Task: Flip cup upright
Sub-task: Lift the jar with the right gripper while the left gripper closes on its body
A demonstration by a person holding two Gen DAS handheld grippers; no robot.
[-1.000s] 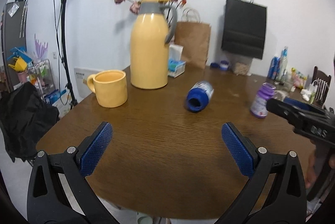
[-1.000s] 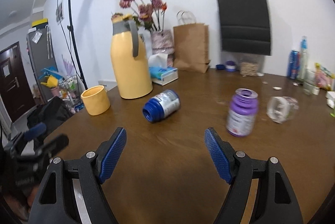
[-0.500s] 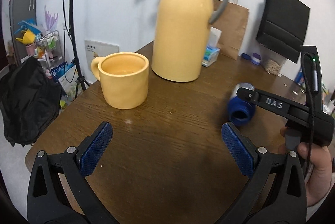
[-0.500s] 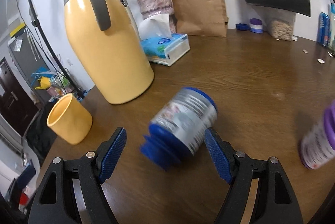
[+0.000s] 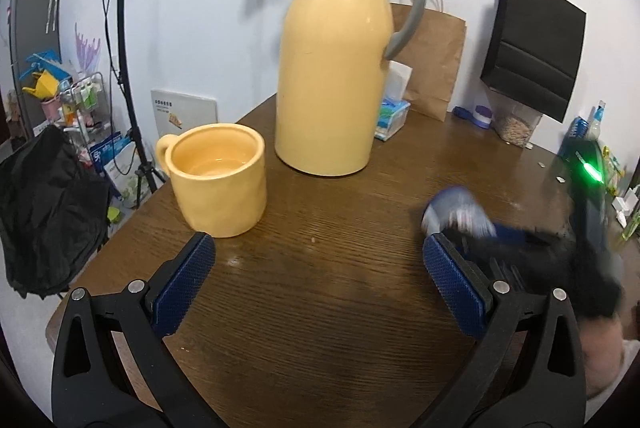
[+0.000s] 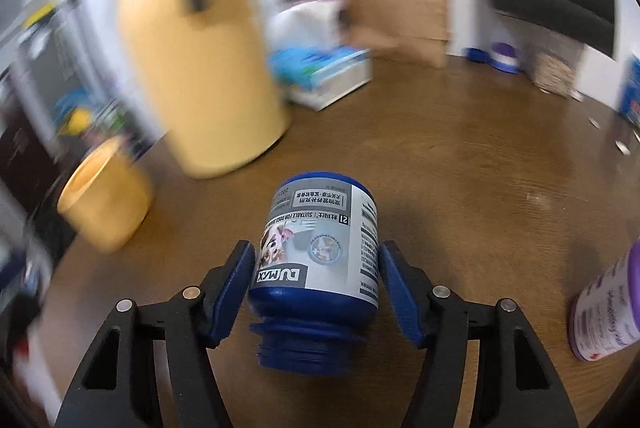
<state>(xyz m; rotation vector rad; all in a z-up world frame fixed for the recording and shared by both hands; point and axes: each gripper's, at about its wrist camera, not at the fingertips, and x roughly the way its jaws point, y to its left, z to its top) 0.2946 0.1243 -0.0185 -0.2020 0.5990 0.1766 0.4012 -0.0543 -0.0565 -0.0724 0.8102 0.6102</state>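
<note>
A blue jar [image 6: 320, 252] with a grey label lies on its side, its open threaded neck pointing at the right wrist camera. My right gripper [image 6: 316, 280] is shut on it, one blue pad pressing each side of the jar's body. The left wrist view shows the same jar [image 5: 456, 216] as a blur at the right, with the right gripper's black body behind it. My left gripper [image 5: 318, 260] stands open over the brown table [image 5: 320, 328], holding nothing. Whether the jar still touches the table I cannot tell.
A yellow mug [image 5: 218, 184] stands upright just beyond my left gripper's left finger. Behind it is a tall yellow thermos jug [image 5: 332, 76]. A tissue box [image 6: 324, 76] and paper bags [image 5: 432, 60] sit at the back. A purple bottle [image 6: 608, 308] stands to the right.
My right gripper has moved in around the blue jar and shut on it; the background blurs with motion. The left gripper has drifted closer to the mug and stays open.
</note>
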